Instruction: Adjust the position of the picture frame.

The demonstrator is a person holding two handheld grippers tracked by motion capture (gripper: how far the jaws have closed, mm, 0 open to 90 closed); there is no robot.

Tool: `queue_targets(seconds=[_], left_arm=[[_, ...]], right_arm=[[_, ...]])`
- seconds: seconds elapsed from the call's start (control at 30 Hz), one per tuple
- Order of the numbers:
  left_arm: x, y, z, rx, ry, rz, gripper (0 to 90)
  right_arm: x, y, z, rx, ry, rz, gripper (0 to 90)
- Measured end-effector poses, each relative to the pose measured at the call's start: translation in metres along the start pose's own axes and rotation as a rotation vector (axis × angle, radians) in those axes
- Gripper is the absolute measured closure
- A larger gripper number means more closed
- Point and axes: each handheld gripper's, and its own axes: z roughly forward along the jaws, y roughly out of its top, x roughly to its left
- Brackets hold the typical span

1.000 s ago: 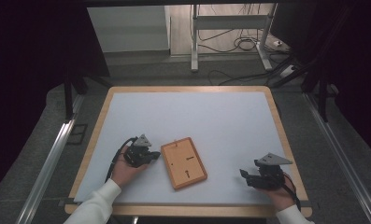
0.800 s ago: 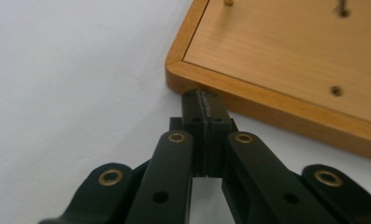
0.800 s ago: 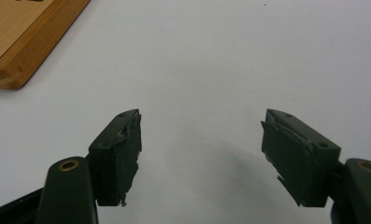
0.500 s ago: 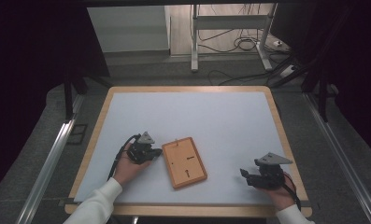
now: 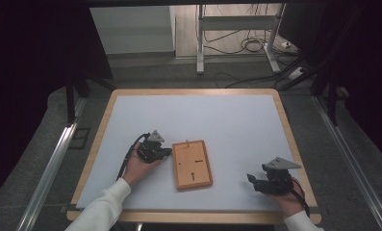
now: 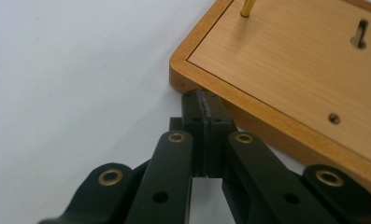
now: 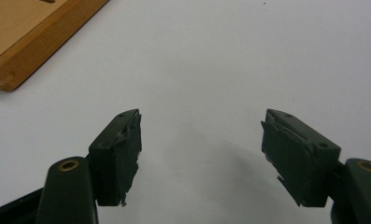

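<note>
My left hand-held gripper, jaws pressed together on nothing, has its tips against the near-left side edge of the wooden board, which lies mid-tabletop with its long axis running away from me. My right hand-held gripper gapes empty, well apart to the board's right, so the left is nearer for a nudge.

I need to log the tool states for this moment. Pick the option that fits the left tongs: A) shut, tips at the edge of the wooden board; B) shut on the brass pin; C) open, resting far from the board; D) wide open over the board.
A: in the left gripper view the left tongs have their jaws pressed together with nothing between them, tips right at the side edge of the wooden board.
</note>
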Motion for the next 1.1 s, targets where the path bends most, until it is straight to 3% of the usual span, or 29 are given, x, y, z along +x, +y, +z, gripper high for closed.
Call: queue_targets(seconds=[0.27,0.57,0.67,1.0,1.1], left_arm=[[0.001,0.012,0.011,-0.002,0.003,-0.002,89.7],[0.002,0.012,0.012,-0.010,-0.008,-0.004,89.7],[0.000,0.011,0.008,-0.017,-0.001,0.019,89.7],[-0.007,-0.004,-0.014,-0.058,-0.004,0.029,88.1],[-0.007,-0.014,-0.028,-0.112,0.025,0.021,79.7]], right_arm=[[-0.001,0.000,0.000,-0.004,0.003,0.006,29.0],[-0.001,0.000,-0.001,-0.008,-0.004,0.002,29.0],[0.000,0.000,-0.002,-0.011,-0.005,0.000,29.0],[0.000,0.002,0.001,-0.020,0.011,-0.012,29.0],[-0.001,0.004,0.003,-0.024,0.017,-0.013,29.0]])
